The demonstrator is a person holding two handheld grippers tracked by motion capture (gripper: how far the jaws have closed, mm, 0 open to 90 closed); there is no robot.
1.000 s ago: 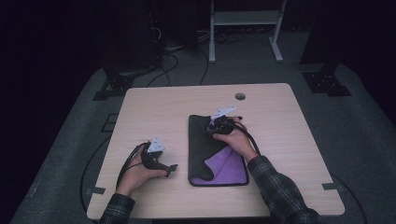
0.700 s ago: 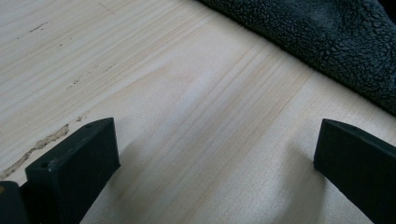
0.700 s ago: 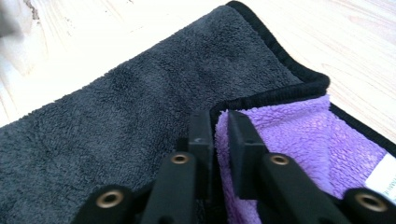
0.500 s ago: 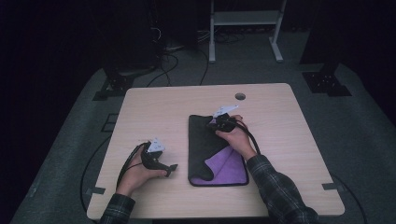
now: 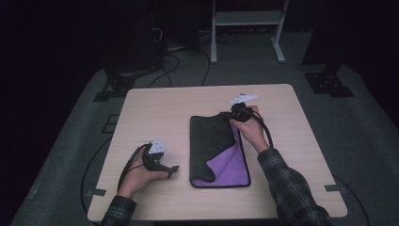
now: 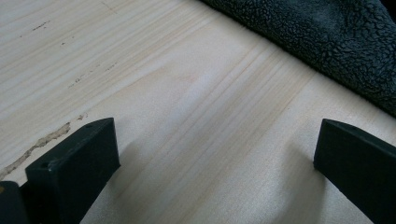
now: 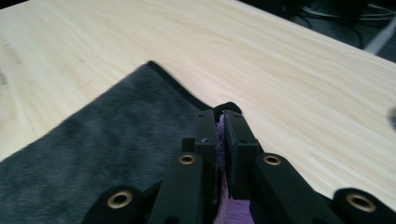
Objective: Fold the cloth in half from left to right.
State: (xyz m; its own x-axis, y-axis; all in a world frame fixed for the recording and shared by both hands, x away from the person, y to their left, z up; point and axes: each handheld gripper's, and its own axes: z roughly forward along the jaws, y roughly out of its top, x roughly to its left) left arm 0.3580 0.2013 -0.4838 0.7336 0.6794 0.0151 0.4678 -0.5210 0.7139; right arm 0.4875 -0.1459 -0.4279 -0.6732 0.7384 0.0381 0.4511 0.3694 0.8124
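A pale wooden surface (image 5: pixel 155 117) stands in a dark room. A grey-and-purple cloth (image 5: pixel 211 141) lies at its middle. The right tongs (image 7: pixel 219 116) pinch the cloth's far right corner. The left tongs (image 6: pixel 215 154) rest spread on bare wood, near the cloth's left edge.

On the table (image 5: pixel 141 113) we see the cloth (image 5: pixel 211 141) in the middle, the left gripper (image 5: pixel 174 172) to its left (apart), the right gripper (image 5: pixel 231 115) on its far corner.
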